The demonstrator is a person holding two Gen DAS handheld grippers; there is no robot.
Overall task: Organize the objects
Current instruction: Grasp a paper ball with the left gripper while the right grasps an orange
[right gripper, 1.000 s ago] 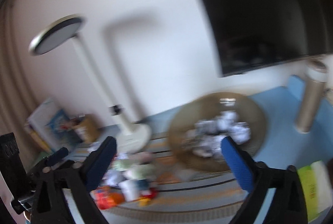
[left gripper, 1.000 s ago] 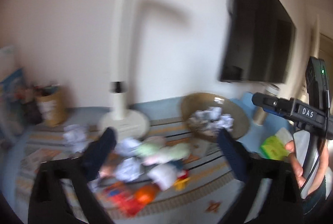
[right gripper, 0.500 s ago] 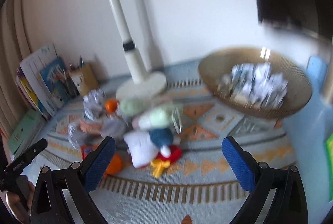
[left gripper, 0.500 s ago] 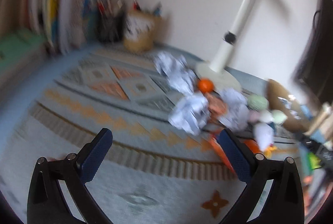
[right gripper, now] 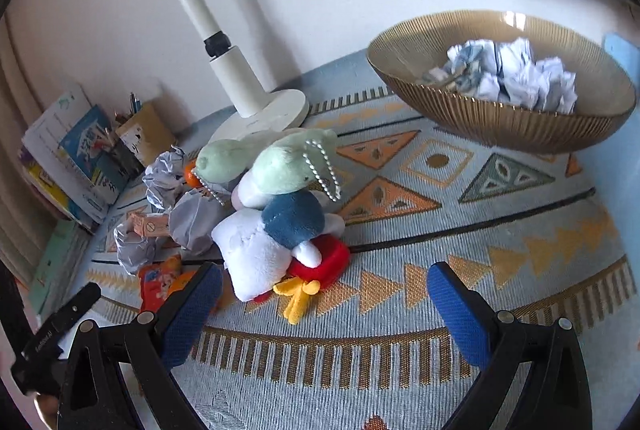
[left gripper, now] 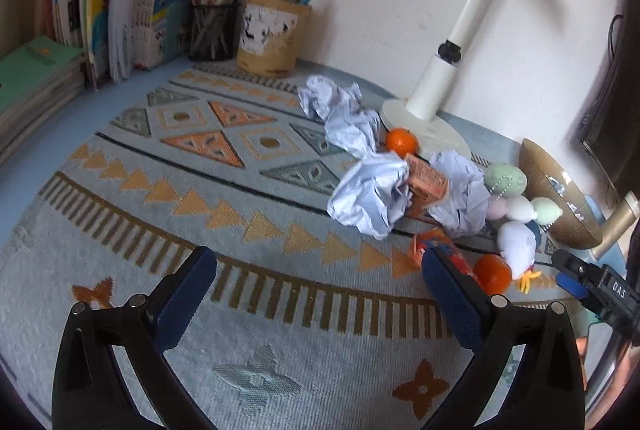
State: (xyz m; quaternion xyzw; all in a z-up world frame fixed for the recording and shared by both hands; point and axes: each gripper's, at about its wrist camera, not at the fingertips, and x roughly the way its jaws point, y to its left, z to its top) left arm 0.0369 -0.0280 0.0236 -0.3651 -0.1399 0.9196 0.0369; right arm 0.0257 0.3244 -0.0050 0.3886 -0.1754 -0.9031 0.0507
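Two sets of jaws, my left gripper (left gripper: 316,290) and right gripper (right gripper: 324,306), hang released and empty above the patterned mat (right gripper: 460,230) on the bench. Beyond them, a gold bowl (right gripper: 500,114) holds crumpled paper (right gripper: 516,74). Plush toys (right gripper: 272,214), paper balls (left gripper: 368,194) and oranges (left gripper: 401,142) lie heaped beside the lamp base (right gripper: 264,114).
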